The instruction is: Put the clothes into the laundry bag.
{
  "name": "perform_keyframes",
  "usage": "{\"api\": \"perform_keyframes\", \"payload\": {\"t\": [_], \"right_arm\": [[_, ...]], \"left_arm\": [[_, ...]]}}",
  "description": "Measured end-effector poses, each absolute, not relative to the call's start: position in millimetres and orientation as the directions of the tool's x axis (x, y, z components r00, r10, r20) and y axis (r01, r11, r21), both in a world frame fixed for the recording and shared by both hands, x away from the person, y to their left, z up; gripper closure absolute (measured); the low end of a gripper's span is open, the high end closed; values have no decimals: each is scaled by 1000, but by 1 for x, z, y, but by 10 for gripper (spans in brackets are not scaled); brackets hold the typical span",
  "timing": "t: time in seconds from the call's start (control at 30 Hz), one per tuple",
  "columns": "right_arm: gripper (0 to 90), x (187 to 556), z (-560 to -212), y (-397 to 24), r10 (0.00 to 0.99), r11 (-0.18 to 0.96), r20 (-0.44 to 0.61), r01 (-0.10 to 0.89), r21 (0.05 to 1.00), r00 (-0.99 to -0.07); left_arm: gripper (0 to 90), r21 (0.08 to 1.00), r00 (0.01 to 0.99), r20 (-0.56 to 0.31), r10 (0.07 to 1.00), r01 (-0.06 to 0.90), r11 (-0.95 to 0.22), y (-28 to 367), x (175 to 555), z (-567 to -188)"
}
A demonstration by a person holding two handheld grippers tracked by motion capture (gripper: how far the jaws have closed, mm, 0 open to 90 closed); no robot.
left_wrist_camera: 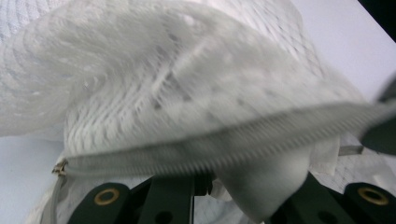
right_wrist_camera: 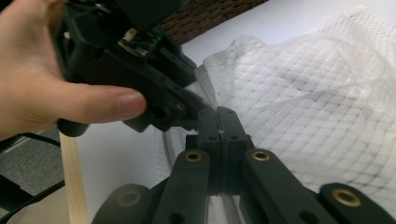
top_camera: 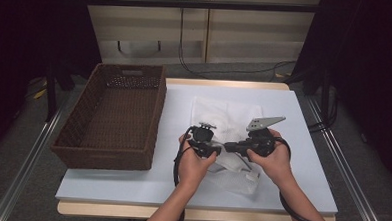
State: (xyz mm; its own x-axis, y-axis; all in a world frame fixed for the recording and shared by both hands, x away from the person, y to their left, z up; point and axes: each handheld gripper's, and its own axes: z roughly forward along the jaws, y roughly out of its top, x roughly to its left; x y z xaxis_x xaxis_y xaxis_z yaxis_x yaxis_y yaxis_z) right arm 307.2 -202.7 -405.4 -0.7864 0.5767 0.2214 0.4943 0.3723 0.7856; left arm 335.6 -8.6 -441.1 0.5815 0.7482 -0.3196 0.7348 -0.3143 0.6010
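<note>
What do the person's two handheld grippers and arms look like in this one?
Both grippers, left gripper and right gripper, are black, with brass-coloured rivets on the jaw links. A grey three-cornered plate tops the right one. Black cables trail from each. Forearms are bare, no sleeves.

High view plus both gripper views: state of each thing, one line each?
Mesh laundry bag: lying crumpled on the table, zipper edge pinched and lifted.
Zipper: looks closed along the visible stretch.
Left gripper: shut on the bag.
Right gripper: shut on the bag's edge.
Wicker basket: upright, looks empty.

Empty brown wicker basket (top_camera: 114,119) at table (top_camera: 303,140) left edge.
</note>
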Motion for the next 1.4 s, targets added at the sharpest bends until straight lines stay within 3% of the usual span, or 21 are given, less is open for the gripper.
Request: {"api": "perform_keyframes", "payload": {"t": [0.2,0.5,0.73,0.97,1.13,1.4], "right_arm": [[900,308,-406,-204,583,375,220,500,781,-782],[900,308,-408,-204,585,374,223,503,779,-780],[900,309,-408,-203,588,379,219,504,776,-779],[900,308,-409,-203,586,380,222,507,774,-779],[900,309,-411,-203,587,384,220,507,772,-779],[900,308,-410,-202,587,388,216,505,771,-780]], "left_arm": [[747,588,585,-312,749,738,-331,-9,338,-445],[532,549,606,-309,733,743,-383,1,334,-436],[502,492,606,-310,733,761,-422,5,327,-436],[593,463,616,-330,716,766,-446,-3,329,-449],[805,474,605,-377,701,776,-416,-8,333,-454],[883,568,580,-370,726,759,-318,-7,339,-443]]}}
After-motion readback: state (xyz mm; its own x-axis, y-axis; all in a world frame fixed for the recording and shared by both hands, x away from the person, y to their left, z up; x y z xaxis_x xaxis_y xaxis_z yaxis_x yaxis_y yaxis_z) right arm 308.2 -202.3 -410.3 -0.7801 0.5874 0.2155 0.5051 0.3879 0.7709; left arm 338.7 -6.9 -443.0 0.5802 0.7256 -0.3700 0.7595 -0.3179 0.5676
